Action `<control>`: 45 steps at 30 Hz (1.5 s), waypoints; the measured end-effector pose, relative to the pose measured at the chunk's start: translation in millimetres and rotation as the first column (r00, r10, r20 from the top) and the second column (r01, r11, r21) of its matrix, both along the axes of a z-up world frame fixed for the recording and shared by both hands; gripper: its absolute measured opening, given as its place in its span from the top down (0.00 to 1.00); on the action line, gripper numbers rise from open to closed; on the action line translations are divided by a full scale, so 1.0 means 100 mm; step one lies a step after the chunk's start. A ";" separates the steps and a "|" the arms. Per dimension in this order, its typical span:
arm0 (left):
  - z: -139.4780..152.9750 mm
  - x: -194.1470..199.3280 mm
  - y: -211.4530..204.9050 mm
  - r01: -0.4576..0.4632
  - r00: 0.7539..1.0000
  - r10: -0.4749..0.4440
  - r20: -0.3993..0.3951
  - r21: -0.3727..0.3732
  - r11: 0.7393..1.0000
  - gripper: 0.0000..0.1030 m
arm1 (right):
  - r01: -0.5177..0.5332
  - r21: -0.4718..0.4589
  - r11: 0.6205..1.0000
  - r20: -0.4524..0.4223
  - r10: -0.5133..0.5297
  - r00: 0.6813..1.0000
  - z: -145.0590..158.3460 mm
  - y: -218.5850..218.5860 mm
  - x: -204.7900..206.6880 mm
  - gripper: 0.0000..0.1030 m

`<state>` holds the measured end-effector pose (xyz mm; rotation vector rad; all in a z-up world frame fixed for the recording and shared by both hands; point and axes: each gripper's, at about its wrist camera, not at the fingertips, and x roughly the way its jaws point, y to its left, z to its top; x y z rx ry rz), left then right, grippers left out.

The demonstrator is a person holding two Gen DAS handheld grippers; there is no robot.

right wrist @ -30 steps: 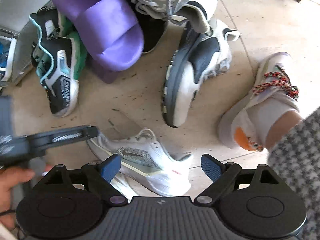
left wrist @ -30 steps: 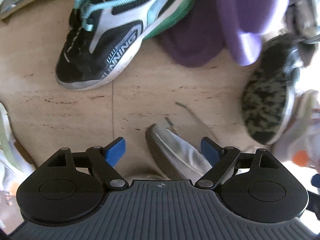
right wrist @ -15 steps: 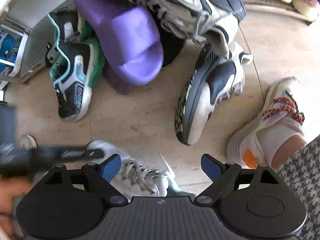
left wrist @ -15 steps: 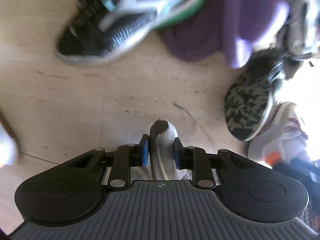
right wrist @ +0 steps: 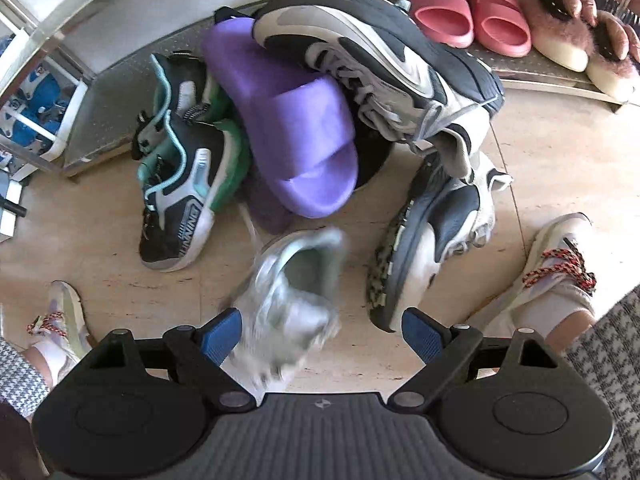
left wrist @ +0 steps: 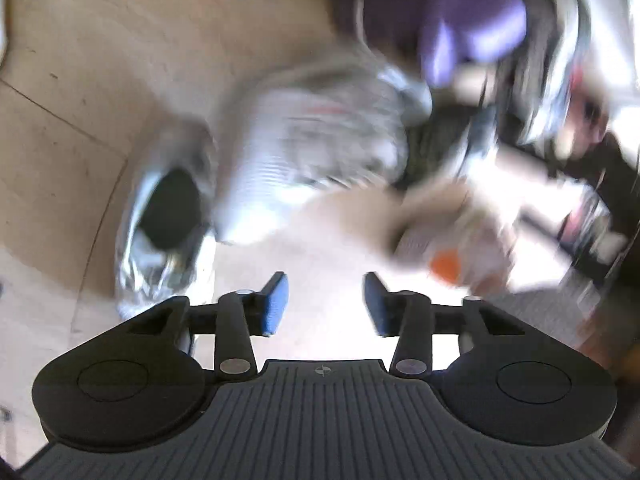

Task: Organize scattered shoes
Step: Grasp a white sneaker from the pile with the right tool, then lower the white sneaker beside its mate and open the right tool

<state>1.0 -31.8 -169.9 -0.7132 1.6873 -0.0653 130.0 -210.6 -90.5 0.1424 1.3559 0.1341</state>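
Left claw over a blurred white mesh sneaker on beige tile floor

The left claw (left wrist: pixel 324 306) has its blue-padded fingers (left wrist: pixel 276 304) parted, with only bright floor between them. At eleven o'clock from it a motion-smeared white mesh sneaker (left wrist: pixel 280 152) shows its dark opening. A purple foam slide (left wrist: pixel 476 28) blurs at one o'clock. The beige tile floor (left wrist: pixel 80 80) fills the left side.
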 end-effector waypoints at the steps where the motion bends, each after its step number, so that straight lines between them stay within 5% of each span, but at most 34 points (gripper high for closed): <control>1: 0.04 0.03 -0.05 0.064 0.998 -0.064 -0.002 0.019 0.998 0.40 | 0.007 0.005 1.000 -0.011 -0.007 1.000 -0.04 -0.01 0.01 0.14; 5: 0.26 0.24 0.07 0.161 0.981 -0.177 0.083 0.176 0.971 0.25 | 0.034 0.026 0.999 -0.058 -0.033 0.998 -0.21 -0.05 0.04 0.15; 12: 0.25 0.59 0.45 0.235 0.920 -0.350 0.177 0.465 0.854 0.23 | 0.234 0.141 0.962 -0.178 -0.208 0.962 -0.68 -0.12 0.06 0.21; 15: 0.12 0.67 0.58 0.243 0.922 -0.354 0.160 0.471 0.848 0.23 | 0.270 0.179 0.946 -0.212 -0.231 0.950 -0.85 -0.07 0.10 0.21; 24: 0.02 0.63 0.86 0.179 0.952 -0.272 0.143 0.461 0.869 0.23 | 0.123 0.098 0.988 -0.175 -0.104 0.979 -1.32 0.41 0.23 0.28; 25: 0.01 0.62 0.89 0.171 0.955 -0.262 0.141 0.460 0.871 0.23 | 0.112 0.093 0.989 -0.169 -0.095 0.981 -1.32 0.45 0.23 0.49; 26: 0.00 0.62 0.93 0.163 0.958 -0.252 0.139 0.459 0.873 0.23 | 0.099 0.090 0.991 -0.168 -0.083 0.982 -1.28 0.49 0.24 0.66; 29: 0.02 0.56 1.01 0.137 0.963 -0.229 0.144 0.473 0.871 0.23 | 0.029 0.072 0.997 -0.142 -0.019 0.990 -1.10 0.63 0.25 0.75; 39: 0.60 0.34 1.52 -0.046 0.953 -0.131 0.272 0.559 0.828 0.24 | -0.094 0.187 0.978 0.056 0.085 0.995 -0.14 0.87 -0.26 0.76; 43: 0.81 0.29 1.74 -0.126 0.942 -0.092 0.322 0.596 0.793 0.23 | -0.168 0.291 0.942 0.028 0.167 0.986 -0.10 1.30 -0.66 0.76; 45: 0.84 0.26 1.84 -0.159 0.941 -0.068 0.332 0.610 0.776 0.23 | -0.229 0.291 0.929 -0.019 0.245 0.969 -0.31 1.61 -0.86 0.76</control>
